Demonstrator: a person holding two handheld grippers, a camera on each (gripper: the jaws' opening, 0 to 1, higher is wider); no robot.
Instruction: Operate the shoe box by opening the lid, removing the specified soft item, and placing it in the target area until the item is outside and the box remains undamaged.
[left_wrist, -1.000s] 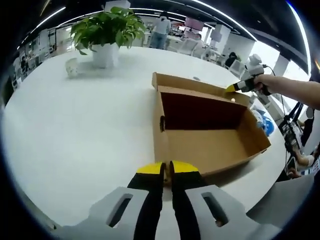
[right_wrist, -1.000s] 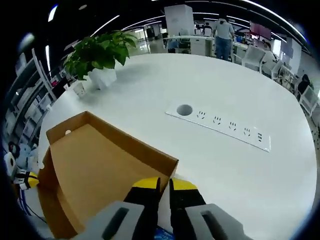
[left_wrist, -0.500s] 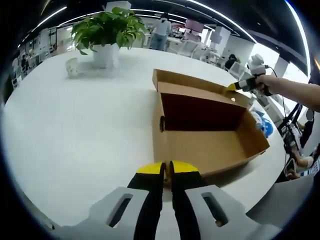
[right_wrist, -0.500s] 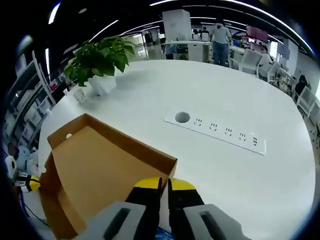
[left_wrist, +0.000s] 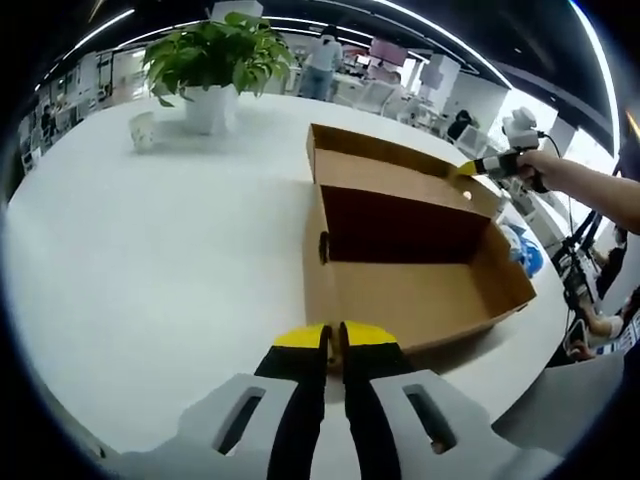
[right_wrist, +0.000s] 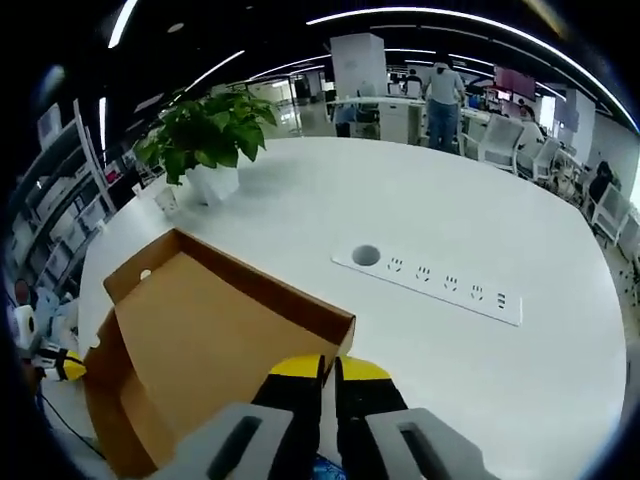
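In the left gripper view, the left gripper (left_wrist: 333, 338) has its yellow-tipped jaws pressed together with nothing between them. Just ahead of its tips and a little to the right lies the open cardboard shoe box (left_wrist: 420, 290) on the white table (left_wrist: 150, 250). The box interior looks bare brown cardboard, and I cannot tell whether a soft item lies inside. At the far right corner of the raised lid (left_wrist: 400, 165), the right gripper (left_wrist: 470, 169) touches the lid's edge with its yellow tips; a person's hand and arm hold it. Far ahead to the left stand a potted plant (left_wrist: 212, 60) and a small white cup (left_wrist: 141, 131).

In the right gripper view, the right gripper (right_wrist: 327, 368) has its jaws closed at the edge of the lid (right_wrist: 200, 330), which spreads out ahead and to the left; whether the cardboard is actually pinched is unclear. Farther ahead to the right, a white socket strip (right_wrist: 430, 287) sits set into the table.
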